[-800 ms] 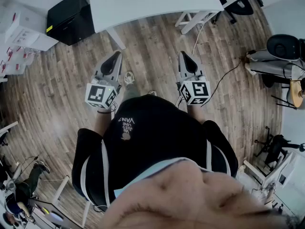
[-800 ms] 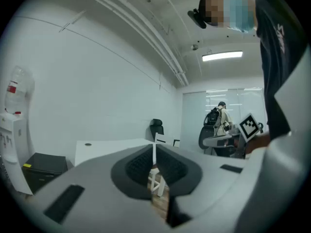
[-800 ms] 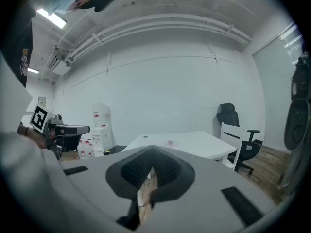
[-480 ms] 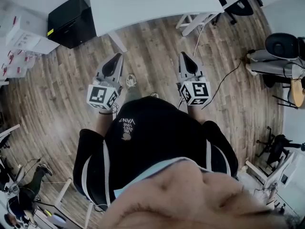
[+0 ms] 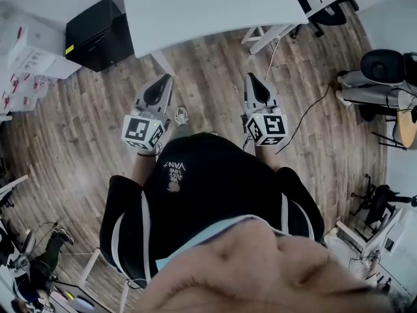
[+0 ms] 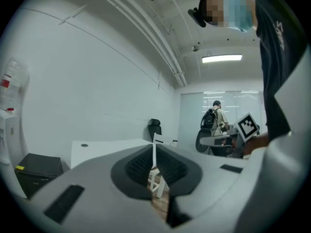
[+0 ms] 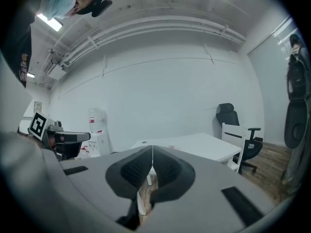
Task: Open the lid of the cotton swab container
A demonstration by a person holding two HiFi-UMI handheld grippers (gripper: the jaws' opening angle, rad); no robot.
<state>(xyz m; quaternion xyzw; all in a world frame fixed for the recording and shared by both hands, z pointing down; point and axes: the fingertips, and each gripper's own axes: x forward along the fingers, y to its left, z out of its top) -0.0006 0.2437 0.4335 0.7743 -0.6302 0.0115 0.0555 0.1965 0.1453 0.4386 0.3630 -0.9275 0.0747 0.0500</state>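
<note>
Cotton swab container not in clear sight. The left gripper (image 5: 164,80) and right gripper (image 5: 252,78) are closed and empty, so the next step is probably to approach the white table (image 5: 195,12).

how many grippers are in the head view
2. The left gripper is over the wood floor at the left, the right gripper at the right, both shut and empty. None looks hidden.
</note>
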